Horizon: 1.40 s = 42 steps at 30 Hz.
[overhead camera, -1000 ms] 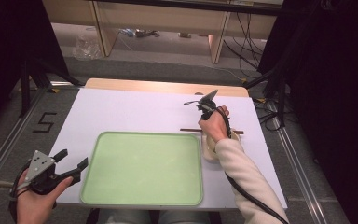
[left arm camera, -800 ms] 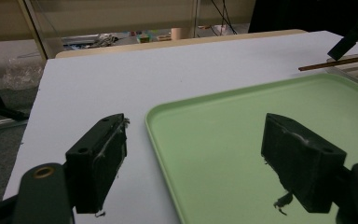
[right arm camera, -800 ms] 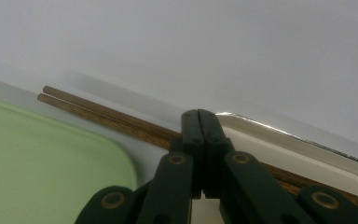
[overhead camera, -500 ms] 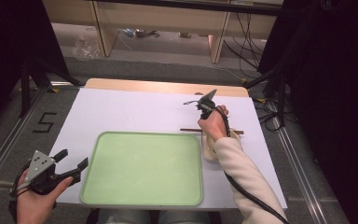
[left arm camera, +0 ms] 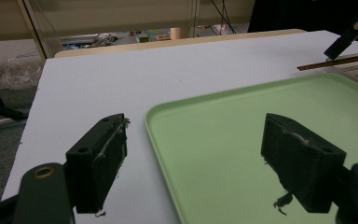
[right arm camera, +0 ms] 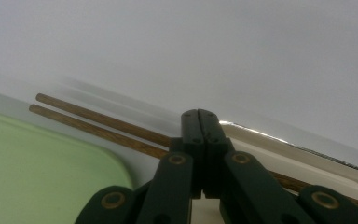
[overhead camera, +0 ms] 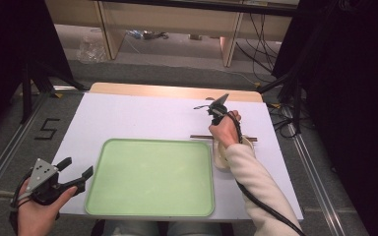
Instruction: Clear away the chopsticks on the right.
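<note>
Left gripper (overhead camera: 76, 173) at the table's near left corner, jaws spread, holding nothing, green tray (overhead camera: 150, 177) just beside it, wooden chopsticks (right arm camera: 100, 127) lying across a white dish (overhead camera: 222, 158) past the tray's right edge, right gripper (right arm camera: 199, 122) over them, jaws pressed together.

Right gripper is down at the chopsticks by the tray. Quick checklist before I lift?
1. Right gripper jaws shut: ok, pads meet.
2. Chopsticks caught between the pads: cannot tell; the shut jaws cover the sticks where they cross.
3. Both sticks side by side: ok, parallel and close.
4. Sticks resting across the white dish: ok.
5. Green tray bare for a drop: ok.
6. Left gripper out of the way: ok, open at the tray's left edge, holding nothing.
</note>
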Motion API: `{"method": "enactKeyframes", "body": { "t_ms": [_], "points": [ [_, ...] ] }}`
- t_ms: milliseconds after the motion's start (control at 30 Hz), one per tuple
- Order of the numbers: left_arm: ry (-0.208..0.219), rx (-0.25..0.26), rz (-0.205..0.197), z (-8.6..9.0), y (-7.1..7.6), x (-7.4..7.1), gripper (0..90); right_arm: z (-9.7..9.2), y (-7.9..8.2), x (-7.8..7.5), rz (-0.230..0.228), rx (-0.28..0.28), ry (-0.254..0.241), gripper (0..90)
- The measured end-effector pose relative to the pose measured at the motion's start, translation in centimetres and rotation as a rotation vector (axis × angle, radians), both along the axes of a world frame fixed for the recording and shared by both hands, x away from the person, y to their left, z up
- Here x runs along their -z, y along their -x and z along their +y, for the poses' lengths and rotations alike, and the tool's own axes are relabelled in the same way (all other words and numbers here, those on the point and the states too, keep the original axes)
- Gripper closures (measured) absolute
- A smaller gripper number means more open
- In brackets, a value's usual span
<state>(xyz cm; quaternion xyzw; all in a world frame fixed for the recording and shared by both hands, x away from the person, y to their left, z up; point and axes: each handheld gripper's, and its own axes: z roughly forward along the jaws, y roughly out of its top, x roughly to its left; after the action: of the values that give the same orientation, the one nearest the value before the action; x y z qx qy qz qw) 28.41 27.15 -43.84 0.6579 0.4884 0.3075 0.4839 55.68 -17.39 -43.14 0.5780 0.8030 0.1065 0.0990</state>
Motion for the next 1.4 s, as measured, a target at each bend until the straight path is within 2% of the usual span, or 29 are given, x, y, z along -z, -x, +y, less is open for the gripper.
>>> {"method": "enactKeyframes", "body": {
  "t_ms": [33,67,133,167,200,267,300,333,367,400,467,500,533,600,633,700,767,800,933,1000,1067,1100,1133,1233,1267,1367,1400],
  "points": [
    [0.0,0.0,0.0,0.01,0.0,0.0,22.0,0.06,0.05,-0.01,0.004,0.01,-0.004,90.0],
    [0.001,-0.001,0.0,0.0,0.0,0.01,22.0,0.1,0.14,-0.18,0.026,0.007,-0.041,90.0],
    [0.0,-0.001,0.001,0.0,0.0,0.01,22.0,0.19,0.23,-0.26,0.023,0.01,-0.023,90.0],
    [0.0,-0.001,0.0,-0.01,0.0,0.01,22.0,0.22,0.29,-0.26,-0.004,0.007,-0.003,90.0],
    [0.0,0.0,-0.001,-0.02,0.0,-0.01,22.0,0.21,0.33,-0.38,-0.005,-0.005,-0.011,90.0],
    [-0.001,0.0,-0.002,-0.03,0.01,-0.01,22.0,0.48,0.57,-0.53,0.01,0.027,-0.015,90.0],
    [0.0,0.0,-0.001,-0.03,0.01,-0.02,22.1,0.44,0.58,-0.55,0.011,0.018,-0.011,90.0],
    [-0.001,0.0,-0.001,-0.03,0.01,-0.01,22.1,0.18,0.46,-0.51,0.005,-0.024,-0.004,90.0],
    [-0.001,0.0,-0.001,-0.03,0.0,0.0,22.1,0.19,0.46,-0.5,0.007,-0.026,-0.002,90.0],
    [-0.001,0.0,0.0,-0.04,0.0,0.0,22.1,0.51,0.67,-0.54,0.023,0.026,-0.011,90.0],
    [-0.001,0.0,0.0,-0.03,0.01,0.0,22.1,0.25,0.49,-0.36,0.009,-0.008,-0.001,90.0],
    [-0.001,0.0,0.0,-0.03,0.01,0.0,22.1,0.25,0.49,-0.36,0.009,-0.008,-0.001,90.0],
    [-0.001,0.0,-0.001,-0.01,0.01,-0.01,22.1,0.5,0.6,-0.38,0.03,0.03,-0.01,90.0],
    [-0.001,0.0,0.0,-0.01,0.0,-0.01,22.1,0.41,0.57,-0.32,0.037,0.022,-0.016,90.0],
    [0.0,-0.001,0.001,-0.04,0.0,0.01,22.1,0.2,0.46,-0.34,0.043,-0.008,-0.012,90.0],
    [0.0,-0.001,0.0,-0.05,0.0,0.01,22.1,0.16,0.4,-0.23,0.054,0.0,-0.032,90.0],
    [0.0,-0.001,0.0,-0.05,0.01,0.0,22.1,0.15,0.39,-0.22,0.054,0.0,-0.03,90.0],
    [-0.001,0.0,0.0,-0.03,0.01,-0.01,22.1,0.32,0.49,-0.19,0.033,0.019,-0.001,90.0],
    [0.0,0.0,-0.001,-0.03,0.02,-0.01,22.1,0.35,0.49,-0.17,0.034,0.015,0.006,90.0],
    [0.0,0.0,-0.001,-0.04,0.01,-0.01,22.1,0.41,0.53,-0.25,0.06,0.016,-0.018,90.0],
    [0.0,0.0,0.0,-0.04,0.01,0.0,22.1,0.29,0.45,-0.16,0.046,-0.004,-0.008,90.0],
    [0.0,0.0,0.0,-0.05,0.0,0.0,22.2,0.49,0.54,-0.17,0.038,0.019,0.006,90.0],
    [0.0,0.0,0.0,-0.04,0.01,-0.01,22.1,0.37,0.4,-0.28,0.056,0.01,-0.01,90.0],
    [0.0,0.001,0.0,-0.02,0.01,-0.01,22.2,0.39,0.35,-0.17,0.028,0.011,0.009,90.0],
    [-0.001,0.0,0.0,-0.02,0.01,0.0,22.2,0.58,0.41,-0.2,0.036,0.03,0.006,90.0],
    [-0.001,0.001,0.0,-0.03,0.01,0.0,22.2,0.33,0.25,-0.11,0.02,0.003,0.012,90.0],
    [0.0,0.001,0.0,-0.03,0.01,0.0,22.2,0.36,0.22,-0.06,0.022,0.021,0.017,90.0]
  ]
}}
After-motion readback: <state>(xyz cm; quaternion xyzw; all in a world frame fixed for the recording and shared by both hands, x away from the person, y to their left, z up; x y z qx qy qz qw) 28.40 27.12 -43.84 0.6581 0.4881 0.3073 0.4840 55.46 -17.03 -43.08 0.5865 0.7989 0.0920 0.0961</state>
